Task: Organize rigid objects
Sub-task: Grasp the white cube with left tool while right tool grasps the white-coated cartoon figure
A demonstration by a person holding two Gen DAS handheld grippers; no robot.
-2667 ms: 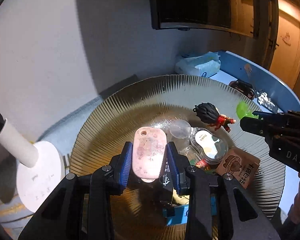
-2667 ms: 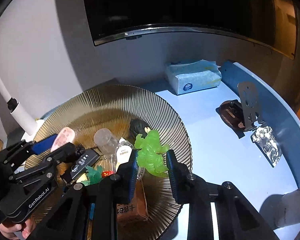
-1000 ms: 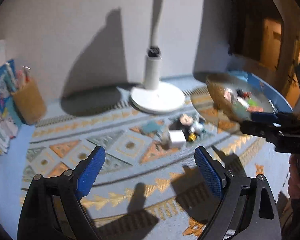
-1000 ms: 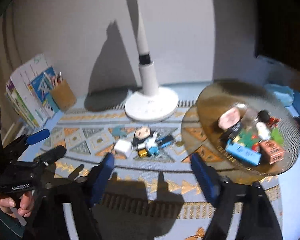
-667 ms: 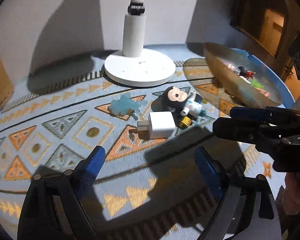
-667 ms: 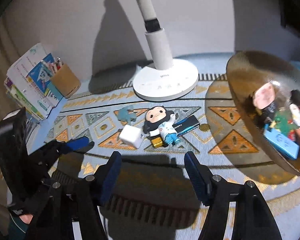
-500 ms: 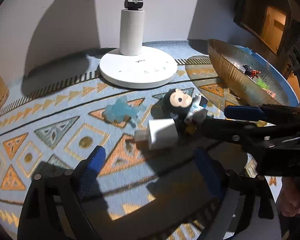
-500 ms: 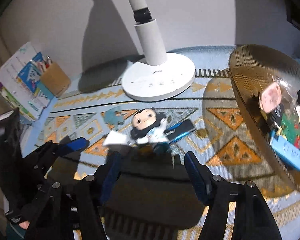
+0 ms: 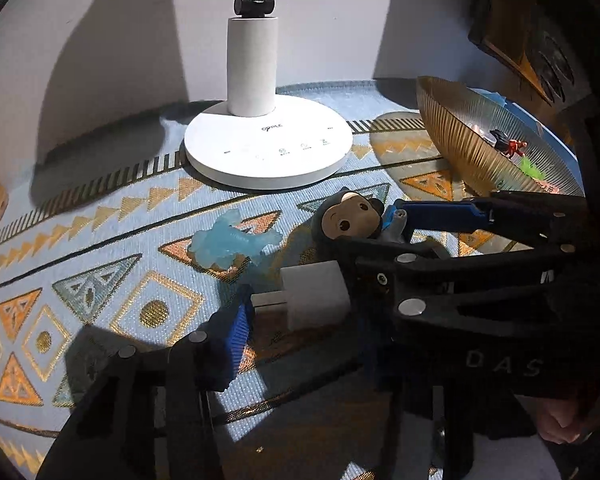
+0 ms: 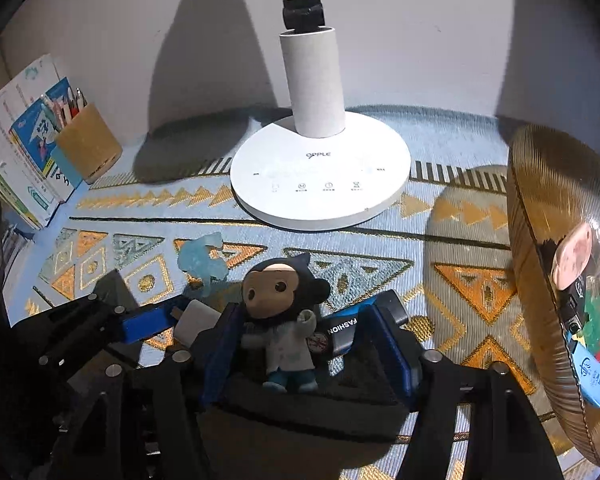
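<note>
Left tongs (image 9: 296, 312) closing astride the white charger (image 9: 316, 300) and right tongs (image 10: 306, 344) closing astride the monkey figurine (image 10: 284, 312), both lying on the patterned tabletop (image 10: 340, 264), presumably for transfer into the ribbed bowl (image 10: 540, 216).

A white charger cube (image 9: 315, 295), prongs pointing left, lies on the patterned mat. Just behind it a big-headed doll (image 10: 281, 309) in a white coat lies face up, touching a black-and-blue stick (image 10: 350, 326) marked FASHION. A translucent blue figure (image 9: 228, 243) lies near, left of the doll.
</note>
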